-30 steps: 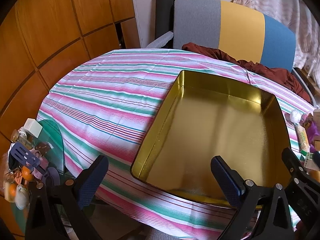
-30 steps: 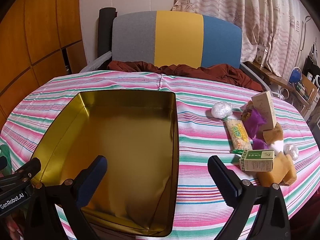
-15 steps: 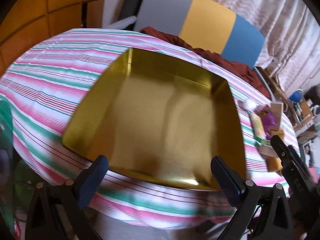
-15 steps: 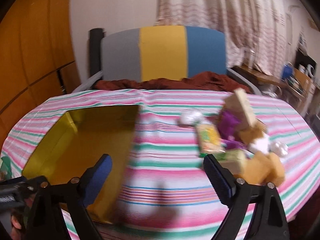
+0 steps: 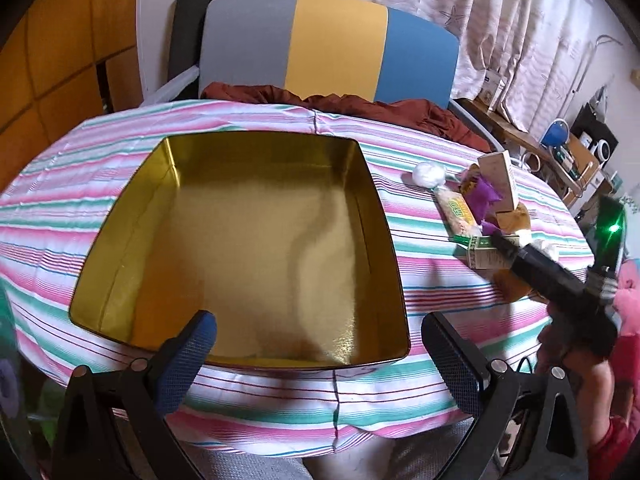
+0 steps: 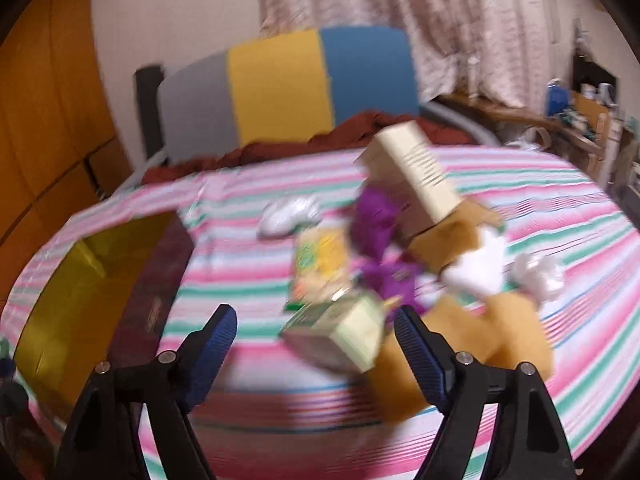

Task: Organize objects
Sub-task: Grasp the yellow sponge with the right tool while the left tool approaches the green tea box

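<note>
Right tool [image 6: 316,336] jaws narrowing around green box [image 6: 340,336], not yet gripped; left tool [image 5: 320,344] spread, empty, parked over gold tin [image 5: 376,208] as drop target

Tricolour chair [image 5: 332,44], patterned curtains [image 5: 500,20], wooden panelling [image 5: 60,60].

Two wrist cameras angled down over one table

Left camera faced the gold tin [image 5: 256,240]; right neared the snack pile [image 6: 392,264]; both shared these.

An empty gold tin [image 5: 248,240] lies open on the striped cloth, snack packets [image 5: 476,216] heaped just beside it.
</note>
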`<act>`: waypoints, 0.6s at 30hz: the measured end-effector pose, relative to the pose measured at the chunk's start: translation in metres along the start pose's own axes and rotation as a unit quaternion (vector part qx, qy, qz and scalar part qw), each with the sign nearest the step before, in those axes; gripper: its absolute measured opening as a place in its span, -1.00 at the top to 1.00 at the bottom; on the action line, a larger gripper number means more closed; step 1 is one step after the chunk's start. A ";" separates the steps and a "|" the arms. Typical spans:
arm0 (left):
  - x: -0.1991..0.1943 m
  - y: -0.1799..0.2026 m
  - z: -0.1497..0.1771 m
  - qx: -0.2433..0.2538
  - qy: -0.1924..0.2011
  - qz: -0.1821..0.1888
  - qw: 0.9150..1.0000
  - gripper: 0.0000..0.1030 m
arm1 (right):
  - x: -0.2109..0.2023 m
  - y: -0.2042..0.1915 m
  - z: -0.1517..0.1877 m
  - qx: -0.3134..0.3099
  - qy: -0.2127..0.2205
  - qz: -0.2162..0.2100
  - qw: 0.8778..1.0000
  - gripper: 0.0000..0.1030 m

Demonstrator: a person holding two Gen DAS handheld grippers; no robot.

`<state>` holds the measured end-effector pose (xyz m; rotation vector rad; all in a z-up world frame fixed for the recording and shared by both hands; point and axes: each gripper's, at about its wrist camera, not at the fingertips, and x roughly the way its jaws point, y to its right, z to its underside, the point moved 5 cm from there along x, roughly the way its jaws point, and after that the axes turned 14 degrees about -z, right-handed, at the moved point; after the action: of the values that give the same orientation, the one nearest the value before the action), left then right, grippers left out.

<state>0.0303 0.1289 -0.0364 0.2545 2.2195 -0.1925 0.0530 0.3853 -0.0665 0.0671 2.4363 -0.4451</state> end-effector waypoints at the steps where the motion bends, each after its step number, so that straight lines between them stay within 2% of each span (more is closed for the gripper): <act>1: -0.001 -0.002 -0.001 -0.002 0.004 -0.008 1.000 -1.00 | 0.002 -0.008 0.006 -0.007 -0.008 -0.015 1.000 -0.55; 4: -0.002 -0.009 -0.005 -0.020 0.012 -0.016 1.000 -1.00 | -0.005 -0.039 0.027 -0.034 -0.014 -0.068 0.997 -0.55; 5: -0.002 -0.011 -0.007 -0.028 0.013 -0.011 0.999 -1.00 | -0.010 -0.049 0.033 -0.039 -0.011 -0.088 0.995 -0.55; 7: 0.001 -0.011 -0.008 -0.038 0.007 0.006 0.999 -1.00 | -0.024 -0.053 0.040 -0.038 0.009 -0.101 0.994 -0.55; 9: 0.005 -0.008 -0.007 -0.042 -0.014 0.023 0.999 -1.00 | -0.038 -0.039 0.042 -0.012 0.034 -0.077 0.996 -0.55; 11: 0.009 -0.001 -0.004 -0.047 -0.033 0.044 0.997 -1.00 | -0.048 -0.010 0.041 0.037 0.054 -0.026 0.998 -0.55; 14: 0.008 0.009 -0.001 -0.051 -0.036 0.058 0.996 -1.00 | -0.050 0.036 0.040 0.126 0.057 0.027 0.990 -0.55; 16: 0.004 0.016 -0.001 -0.041 -0.028 0.058 0.997 -1.00 | -0.044 0.057 0.039 0.173 0.049 0.037 0.983 -0.55; 18: 0.001 0.025 -0.002 -0.025 -0.019 0.051 0.998 -1.00 | -0.039 0.066 0.036 0.197 0.055 0.029 0.978 -0.55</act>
<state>0.0342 0.1539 -0.0370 0.3342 2.1645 -0.0849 0.1161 0.4375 -0.0884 0.3405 2.4105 -0.9142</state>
